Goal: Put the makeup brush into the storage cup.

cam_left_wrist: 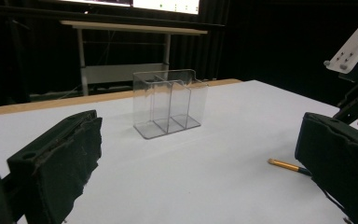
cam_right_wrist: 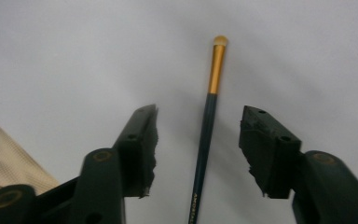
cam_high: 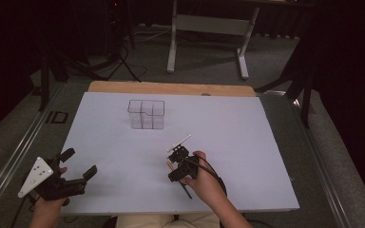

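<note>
Right gripper view: makeup brush (cam_right_wrist: 207,126) flat on table (cam_right_wrist: 74,56), gold tip away, lengthwise between released right gripper (cam_right_wrist: 196,140) pads, untouched.

Small gold print on brush handle (cam_right_wrist: 204,154), too blurred to read.

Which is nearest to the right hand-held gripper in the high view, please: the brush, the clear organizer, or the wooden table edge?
1. Brush, lying under the right hand-held gripper.
2. Clear organizer, up the mat, slightly left.
3. Wooden table edge, beyond the mat's far side.
</note>
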Available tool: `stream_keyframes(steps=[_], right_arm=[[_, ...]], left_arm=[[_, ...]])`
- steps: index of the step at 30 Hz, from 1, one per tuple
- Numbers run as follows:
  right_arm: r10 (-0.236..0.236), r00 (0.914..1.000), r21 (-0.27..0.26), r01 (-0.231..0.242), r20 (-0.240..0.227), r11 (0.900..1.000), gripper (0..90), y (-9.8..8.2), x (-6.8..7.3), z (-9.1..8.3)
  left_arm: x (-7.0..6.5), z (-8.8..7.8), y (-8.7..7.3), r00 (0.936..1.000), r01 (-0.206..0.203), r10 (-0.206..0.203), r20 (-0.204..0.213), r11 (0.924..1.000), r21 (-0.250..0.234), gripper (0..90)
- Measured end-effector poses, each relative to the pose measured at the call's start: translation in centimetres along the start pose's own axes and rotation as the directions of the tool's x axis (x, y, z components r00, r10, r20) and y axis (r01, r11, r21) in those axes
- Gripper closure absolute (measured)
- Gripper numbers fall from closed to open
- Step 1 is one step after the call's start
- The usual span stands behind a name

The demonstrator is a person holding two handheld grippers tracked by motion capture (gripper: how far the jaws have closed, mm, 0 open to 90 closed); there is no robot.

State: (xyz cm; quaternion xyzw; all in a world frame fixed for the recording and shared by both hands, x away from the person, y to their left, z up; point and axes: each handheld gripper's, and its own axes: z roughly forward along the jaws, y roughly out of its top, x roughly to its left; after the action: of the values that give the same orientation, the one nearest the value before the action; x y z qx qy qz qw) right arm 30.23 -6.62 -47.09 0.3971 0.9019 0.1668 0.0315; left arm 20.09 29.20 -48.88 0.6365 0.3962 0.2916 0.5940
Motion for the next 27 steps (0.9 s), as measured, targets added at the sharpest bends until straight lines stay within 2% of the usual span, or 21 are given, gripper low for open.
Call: stream_keyframes(steps=[8,12,27], right_arm=[[0.013,0.9999,0.037,-0.013,0.001,0.999,57.5,1.0,-0.3,1.0],[0.004,0.9999,0.057,-0.005,0.014,0.998,61.8,1.4,-0.3,1.5],[0.009,0.9991,0.089,-0.013,0.042,0.996,68.3,2.2,-0.5,3.2]], left_arm=[[0.0,0.0,0.0,1.0,0.002,-0.002,0.001,1.0,-0.001,1.1],[0.0,0.0,0.0,1.0,0.0,0.0,0.001,1.0,0.0,1.1],[0.0,0.0,0.0,1.0,-0.005,0.005,0.008,1.0,0.006,1.1]])
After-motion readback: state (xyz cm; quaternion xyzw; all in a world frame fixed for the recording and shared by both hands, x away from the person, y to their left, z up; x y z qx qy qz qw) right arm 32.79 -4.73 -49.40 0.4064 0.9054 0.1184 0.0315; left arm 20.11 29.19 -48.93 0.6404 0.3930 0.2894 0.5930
